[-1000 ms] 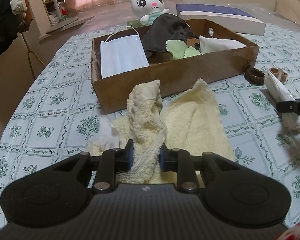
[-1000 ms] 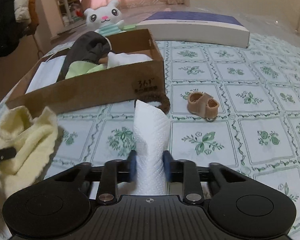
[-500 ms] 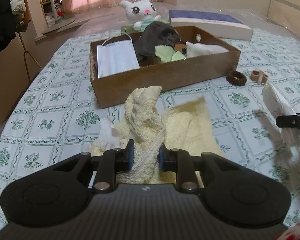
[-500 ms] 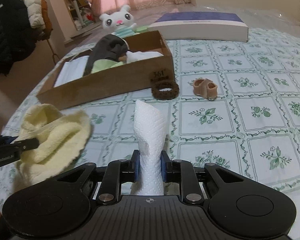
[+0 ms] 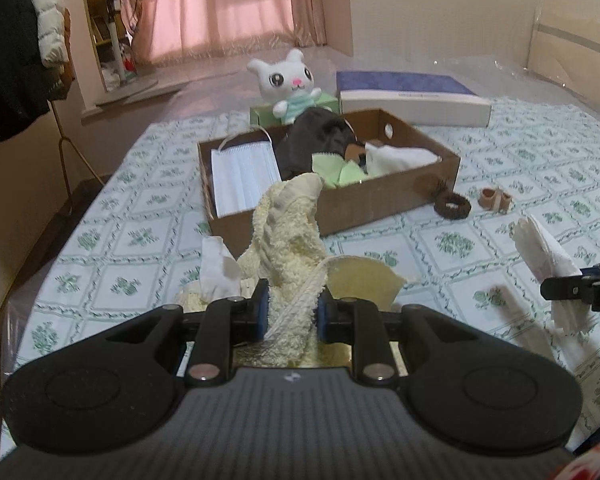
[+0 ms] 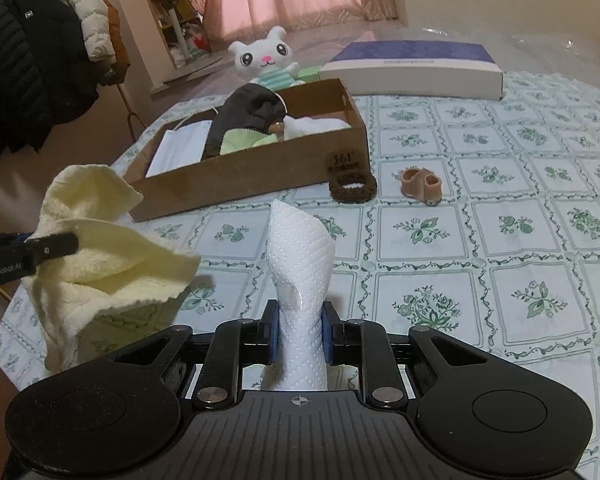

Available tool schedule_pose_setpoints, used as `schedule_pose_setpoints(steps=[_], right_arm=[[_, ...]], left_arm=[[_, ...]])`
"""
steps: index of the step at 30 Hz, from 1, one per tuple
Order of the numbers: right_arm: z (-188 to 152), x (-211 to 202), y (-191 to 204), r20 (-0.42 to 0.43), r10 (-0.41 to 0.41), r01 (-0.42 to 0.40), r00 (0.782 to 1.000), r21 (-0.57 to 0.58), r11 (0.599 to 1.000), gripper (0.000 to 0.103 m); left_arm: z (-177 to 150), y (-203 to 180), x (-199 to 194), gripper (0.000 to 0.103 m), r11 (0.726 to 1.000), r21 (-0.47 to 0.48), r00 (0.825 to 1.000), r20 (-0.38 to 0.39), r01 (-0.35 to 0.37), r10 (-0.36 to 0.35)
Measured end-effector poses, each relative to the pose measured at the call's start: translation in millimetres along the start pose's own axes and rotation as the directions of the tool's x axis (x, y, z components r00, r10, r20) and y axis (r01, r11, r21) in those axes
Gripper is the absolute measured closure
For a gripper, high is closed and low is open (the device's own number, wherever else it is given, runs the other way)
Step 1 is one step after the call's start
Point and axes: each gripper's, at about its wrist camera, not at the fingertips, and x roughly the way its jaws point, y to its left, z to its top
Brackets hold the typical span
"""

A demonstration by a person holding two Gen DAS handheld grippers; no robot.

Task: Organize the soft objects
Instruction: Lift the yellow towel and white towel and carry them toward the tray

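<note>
My left gripper (image 5: 291, 314) is shut on a pale yellow towel (image 5: 288, 236) and holds it above the table; the towel also shows in the right wrist view (image 6: 100, 256). My right gripper (image 6: 300, 338) is shut on a white paper towel (image 6: 302, 256), also lifted; it shows at the right in the left wrist view (image 5: 548, 256). Ahead stands a brown cardboard box (image 6: 260, 178) holding a face mask (image 5: 244, 176), a dark cloth (image 5: 320, 140), green cloths (image 5: 336, 168) and a white cloth (image 5: 400, 158).
A brown hair tie (image 6: 353, 186) and a tan toe separator (image 6: 421, 182) lie right of the box. A crumpled white tissue (image 5: 216, 268) lies on the floral tablecloth. A plush bunny (image 5: 290, 84), a green tissue pack and a blue-white box (image 5: 412, 98) stand behind. Coats hang at left.
Both grippers have risen and pulled back from the box. The yellow towel has come up off the table and hangs from my left gripper. The paper towel stays gripped.
</note>
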Motion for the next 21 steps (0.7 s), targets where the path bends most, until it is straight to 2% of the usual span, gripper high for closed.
schedule_pose_setpoints(steps=[13, 21], right_arm=[[17, -16, 13, 0.060, 0.035, -0.032, 0.998, -0.046, 0.998, 0.082], [43, -11, 17, 0.084, 0.065, -0.058, 0.994, -0.080, 0.995, 0.082]], left_arm=[[25, 13, -27, 0.082, 0.999, -0.011, 0.995, 0.091, -0.031, 0.032], [53, 26, -23, 0.082, 0.999, -0.011, 0.987, 0.150, -0.050, 0.051]])
